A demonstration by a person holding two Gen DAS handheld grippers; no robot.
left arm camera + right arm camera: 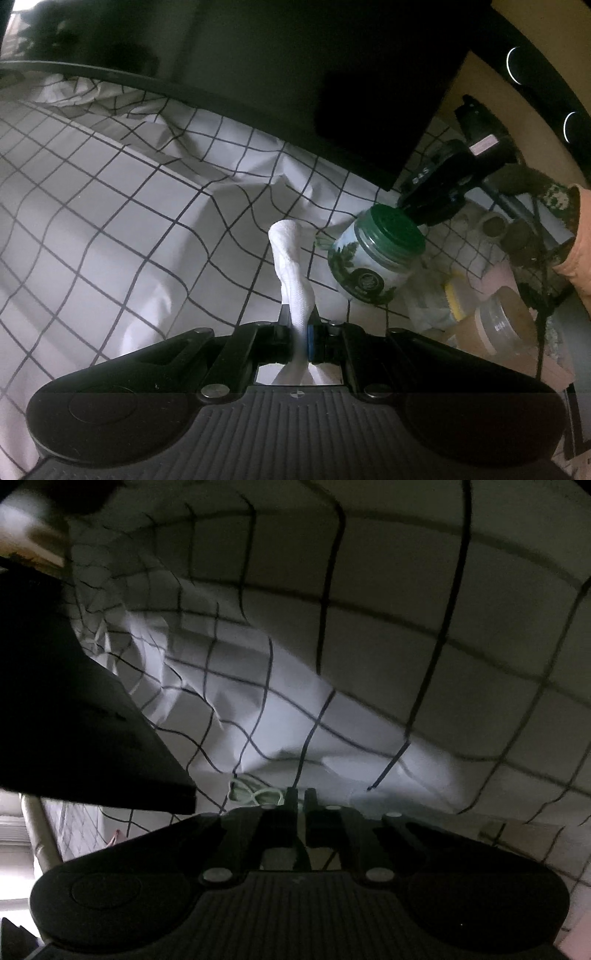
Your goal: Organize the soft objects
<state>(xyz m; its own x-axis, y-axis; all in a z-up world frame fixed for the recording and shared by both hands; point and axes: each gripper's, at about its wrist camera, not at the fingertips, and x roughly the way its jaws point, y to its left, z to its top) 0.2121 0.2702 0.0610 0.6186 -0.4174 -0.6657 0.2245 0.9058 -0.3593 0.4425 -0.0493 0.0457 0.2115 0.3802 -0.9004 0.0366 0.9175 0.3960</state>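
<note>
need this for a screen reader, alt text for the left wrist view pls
The left gripper is shut on a twisted white cloth over a white grid-pattern sheet. Just right, the right gripper sits at the green lid of a jar.

L wrist cam: looks down-fwd along left gripper [300, 325], angled over checked cloth [110, 206], mid-near. R wrist cam: steeper, very close to same cloth [369, 627], blurred. Shared: cloth and dark panel [280, 74].

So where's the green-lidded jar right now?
In the left wrist view, the green-lidded jar sits right of centre on the checked cloth, beside the white tissue.
</note>
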